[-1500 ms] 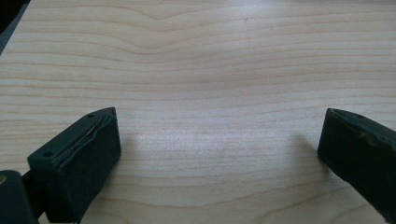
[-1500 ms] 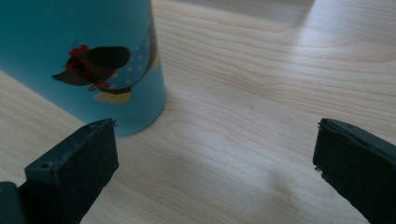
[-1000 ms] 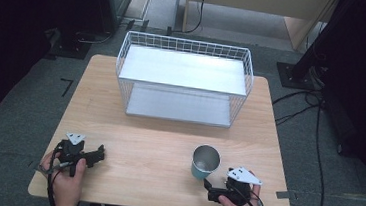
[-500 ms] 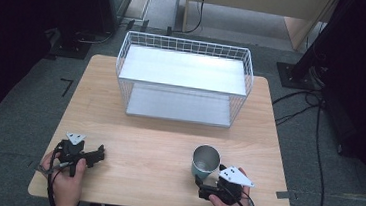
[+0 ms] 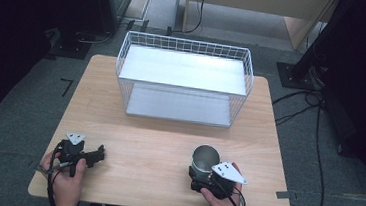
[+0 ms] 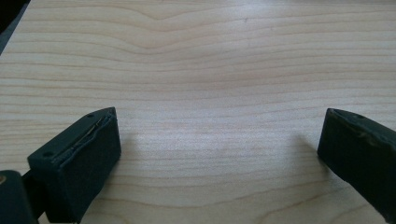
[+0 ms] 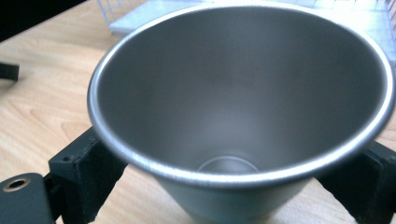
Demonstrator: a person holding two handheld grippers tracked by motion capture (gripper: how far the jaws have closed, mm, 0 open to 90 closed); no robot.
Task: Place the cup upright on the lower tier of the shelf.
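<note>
Change from the earlier pictures: my right tool (image 5: 204, 174) moves in from the near right of the counter (image 5: 167, 147) toward the steel cup (image 5: 205, 159) and now sits against its near side. Its jaws, spread wide beside the cup before, have just been closing and now press the cup's lower wall from both sides. The cup shifts slightly leftward with the tool.

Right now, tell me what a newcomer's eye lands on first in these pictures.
First the shiny metal cup, looming in the right gripper view with a black finger on each side of its body; the right gripper has just closed on it near the table's near right edge. Next the white wire basket at the far middle of the wooden table. The left gripper rests open at the near left.
</note>
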